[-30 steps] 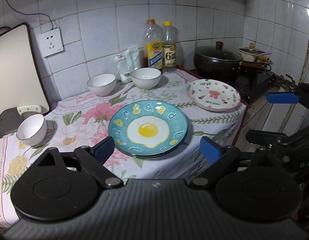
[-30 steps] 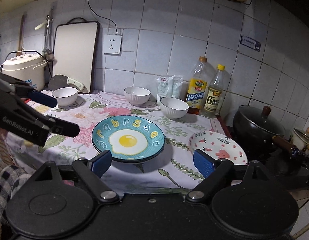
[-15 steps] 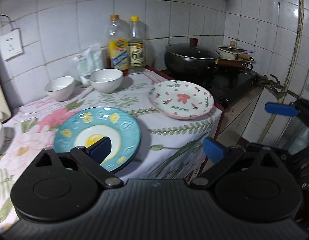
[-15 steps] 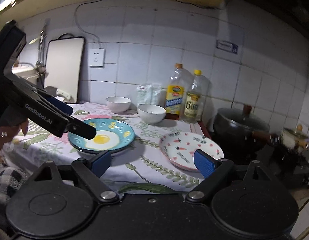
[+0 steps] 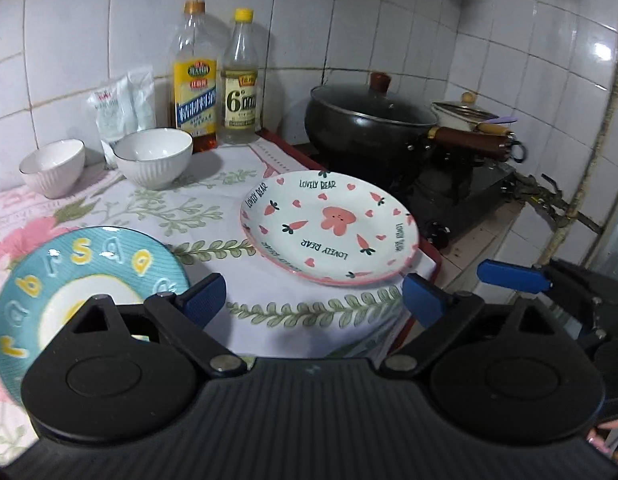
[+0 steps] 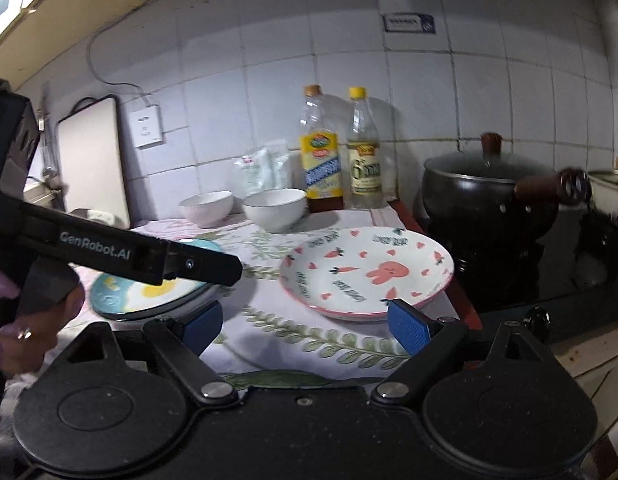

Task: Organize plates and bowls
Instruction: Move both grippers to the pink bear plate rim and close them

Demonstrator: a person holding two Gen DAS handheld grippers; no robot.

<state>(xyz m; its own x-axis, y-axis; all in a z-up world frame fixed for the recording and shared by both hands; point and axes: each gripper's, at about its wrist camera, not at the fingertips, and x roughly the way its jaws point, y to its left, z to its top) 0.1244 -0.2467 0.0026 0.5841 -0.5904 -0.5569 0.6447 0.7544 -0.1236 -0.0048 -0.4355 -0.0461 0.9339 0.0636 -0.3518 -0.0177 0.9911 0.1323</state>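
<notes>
Left wrist view: left tongs spread wide, nothing between the blue pads; they hover at the bench's near edge.
Pink plate: white, pink rim, rabbit and carrot print, "LOVELY BEAR" lettering. Lies flat on the floral cloth at the bench's right end, just beyond the gap between the left tongs' pads. Round, so no long axis; the rabbit's ears point right in this view.
Blue plate: fried-egg print, yellow letters on the rim. Flat, left of the pink plate, apart from it, partly hidden behind the left finger.
Bowls: two white ribbed bowls upright near the wall, the larger right of the smaller, close together.
Bottles: oil bottle and clear bottle upright behind the larger bowl.
Pot: black, lidded, on the stove right of the bench.
Right wrist view: right tongs also spread wide and empty; the pink plate sits just ahead of the right pad. The left tongs' arm crosses over the blue plate.
</notes>
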